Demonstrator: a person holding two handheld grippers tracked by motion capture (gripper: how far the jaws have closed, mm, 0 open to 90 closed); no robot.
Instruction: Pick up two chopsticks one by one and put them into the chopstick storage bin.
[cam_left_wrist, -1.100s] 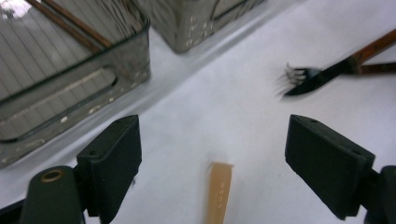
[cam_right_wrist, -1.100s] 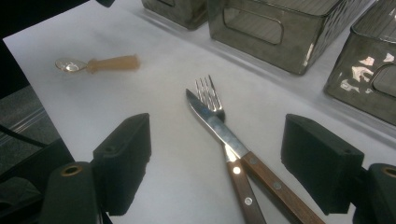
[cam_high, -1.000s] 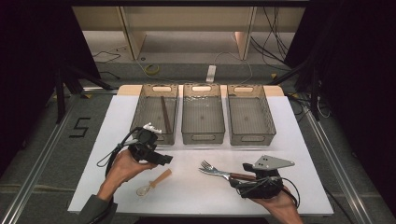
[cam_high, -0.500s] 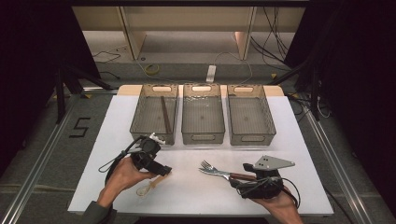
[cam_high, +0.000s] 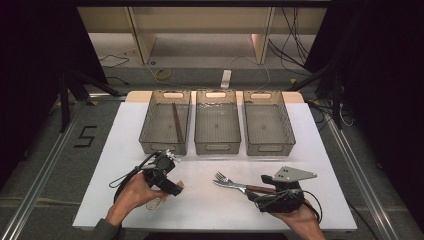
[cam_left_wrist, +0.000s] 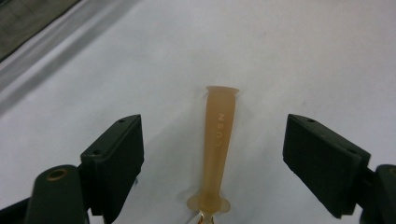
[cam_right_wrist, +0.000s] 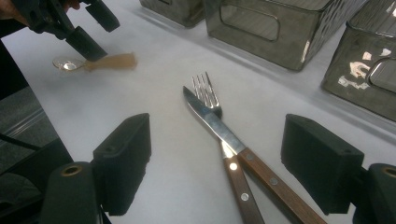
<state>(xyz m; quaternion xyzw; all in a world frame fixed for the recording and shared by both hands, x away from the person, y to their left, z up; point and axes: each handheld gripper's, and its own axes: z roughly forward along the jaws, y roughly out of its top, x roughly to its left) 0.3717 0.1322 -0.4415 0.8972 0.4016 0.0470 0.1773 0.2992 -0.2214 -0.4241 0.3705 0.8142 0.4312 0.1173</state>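
Observation:
A spoon (cam_left_wrist: 217, 140) with a tan plastic handle lies on the white table, lengthwise between the wide-open jaws of my left gripper (cam_left_wrist: 219, 161). From above, the left gripper (cam_high: 174, 189) hovers just over the spoon (cam_high: 154, 202) at the front left. A wooden-handled knife (cam_right_wrist: 219, 128) crosses a wooden-handled fork (cam_right_wrist: 203, 91) in front of my right gripper (cam_right_wrist: 217, 154), which is open with their handles between its jaws. In the high view the right gripper (cam_high: 254, 193) sits at the front right, pointing left at the fork and knife (cam_high: 227, 182).
Three clear grey bins stand in a row at the back: left bin (cam_high: 162, 148), middle bin (cam_high: 217, 148), right bin (cam_high: 269, 148). A dark stick (cam_high: 176, 122) lies in the left bin. The near table edge (cam_high: 210, 229) runs close under both hands.
My left gripper has moved toward the near edge and down over the spoon's handle, jaws still open. The right gripper, fork and knife have not moved.

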